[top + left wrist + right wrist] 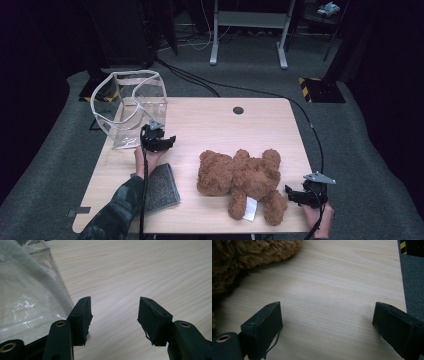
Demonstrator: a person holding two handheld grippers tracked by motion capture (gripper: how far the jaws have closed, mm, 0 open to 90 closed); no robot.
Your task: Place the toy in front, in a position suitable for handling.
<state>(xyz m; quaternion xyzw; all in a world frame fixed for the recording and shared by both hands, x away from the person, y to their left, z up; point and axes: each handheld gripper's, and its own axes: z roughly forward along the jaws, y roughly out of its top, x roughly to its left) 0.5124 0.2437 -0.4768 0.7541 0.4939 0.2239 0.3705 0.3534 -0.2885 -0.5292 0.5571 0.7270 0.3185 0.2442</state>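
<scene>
Left tongs (113, 317): apart, empty | clear bag (27, 297): just beside them | right tongs (329, 327): apart

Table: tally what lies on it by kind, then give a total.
Clear plastic bag: 1
Brown teddy bear: 1
Grey pouch: 1
Total: 3

Right tongs (327, 325) gape over bare table (342, 285), teddy bear (242, 257) beside.
</scene>
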